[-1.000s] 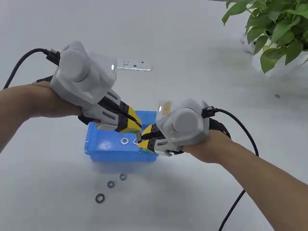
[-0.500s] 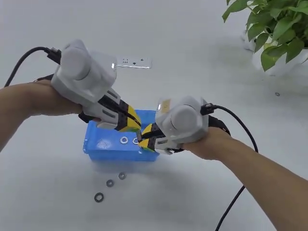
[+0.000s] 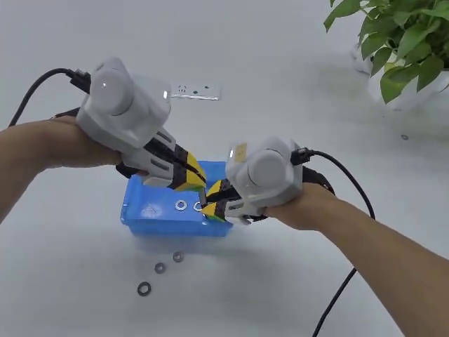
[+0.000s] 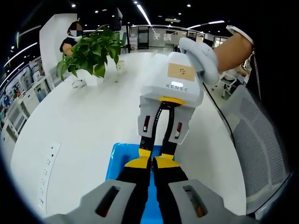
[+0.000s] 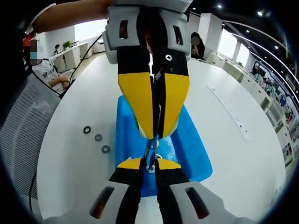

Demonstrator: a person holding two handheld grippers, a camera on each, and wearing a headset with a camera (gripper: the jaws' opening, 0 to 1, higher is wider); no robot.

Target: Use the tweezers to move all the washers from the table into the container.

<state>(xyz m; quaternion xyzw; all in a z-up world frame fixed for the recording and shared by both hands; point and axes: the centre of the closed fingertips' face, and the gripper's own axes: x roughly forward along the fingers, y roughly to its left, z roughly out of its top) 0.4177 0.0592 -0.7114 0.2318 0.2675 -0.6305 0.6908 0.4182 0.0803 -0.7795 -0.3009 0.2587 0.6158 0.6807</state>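
A: Table [image 3: 295,84] first. What's on it?

B: Blue container [image 3: 168,226], roughly mid-table, nearer the near edge than the far one. Both grippers meet over its right half.

A: Left gripper [image 3: 191,181]?

B: Comes in from the left, angled down into the container. In the right gripper view its yellow pads are pressed together with the tweezers [image 5: 151,151] clamped between them, thin end sticking out downward.

A: Right gripper [image 3: 210,203]?

B: Comes in from the right, low over the container's right end. Jaws drawn in narrow, with the tweezers' tip end between them. Looks like a pinch on the tweezers; contact is hard to confirm.

A: Anything in the tweezers?

B: A small ring sits right at the tip in the right gripper view. Held, or lying on the container floor, I cannot tell.

A: Count, then.

B: Washers in the container [image 3: 181,205]: two plain on the floor, side by side, the right one just beside the right gripper's jaws. Loose washers [image 3: 160,267]: three on the table, in a short diagonal row just off the container's near side, towards the near edge.

A: Any strays?

B: A tiny ring-like speck [image 3: 404,137] well out towards the right edge. Too small to call.

A: Progress?

B: My read: under half done. At least three pickups left.
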